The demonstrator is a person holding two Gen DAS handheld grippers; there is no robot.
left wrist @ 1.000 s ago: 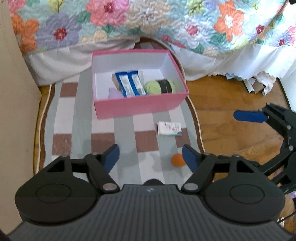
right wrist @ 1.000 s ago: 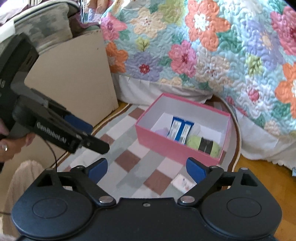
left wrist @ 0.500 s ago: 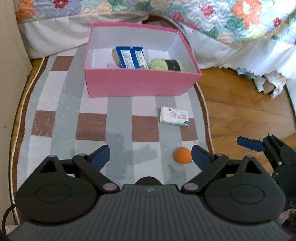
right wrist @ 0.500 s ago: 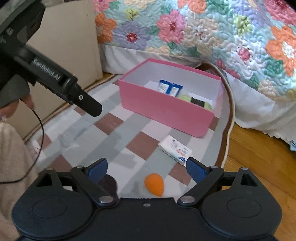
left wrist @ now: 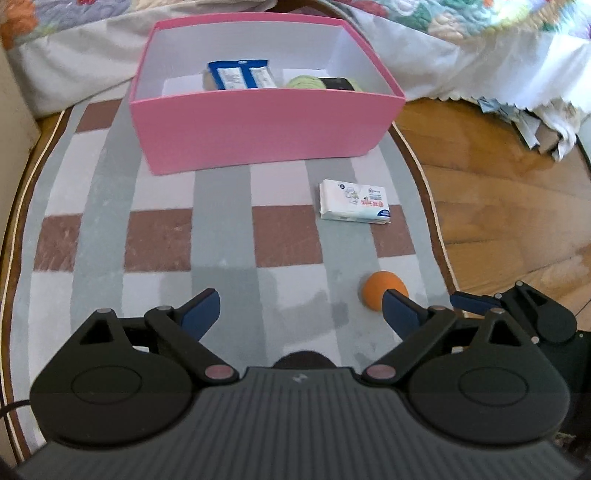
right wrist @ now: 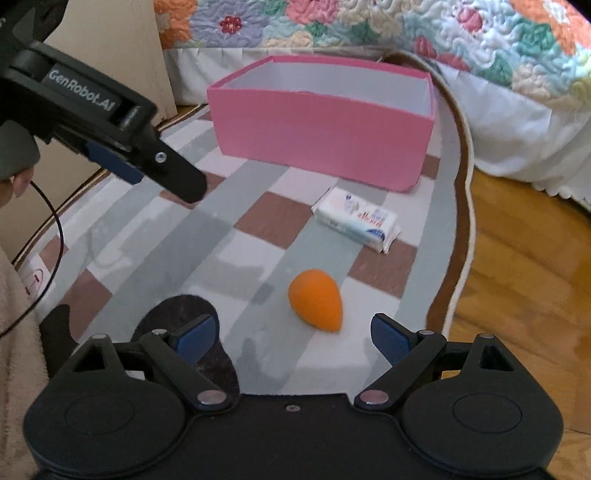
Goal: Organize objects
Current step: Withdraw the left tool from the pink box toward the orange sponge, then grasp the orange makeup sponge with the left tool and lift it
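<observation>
The orange sponge point(right wrist: 316, 299), egg-shaped, lay on the checked rug point(right wrist: 258, 221), its blunt end away from the camera and its narrow tip angled back toward the right tool point(right wrist: 293, 334). And that was the relation to watch: seen from the right wrist, the sponge sat just ahead of the tool and between the lines of its two blue fingers point(right wrist: 389, 336), long axis slanting slightly across the gap. The right tool stood wide open, holding nothing, and looked the nearer of the two.

From the left wrist, the same sponge point(left wrist: 384, 290) lay off to the right, partly behind the right-hand finger of the left tool point(left wrist: 301, 314). That tool too was spread wide and empty, aimed more at bare rug than at anything to pick up.

A little farther out, the white tissue pack point(right wrist: 356, 223) lay flat on the rug, between the sponge and the pink box point(right wrist: 321, 125), apart from both.

The box point(left wrist: 258, 129) sat open at the far end of the rug, near the bed's flowered quilt point(right wrist: 406, 33). Inside, the left view showed two blue packets point(left wrist: 242, 75) leaning together, a green roll point(left wrist: 306, 82) with something dark beside it, and a pale item low down at the left, too hidden to name. Plenty of floor in the box looked free.

My read: the sponge goes next, a short reach forward for the right tool, closing across the narrow body.
</observation>
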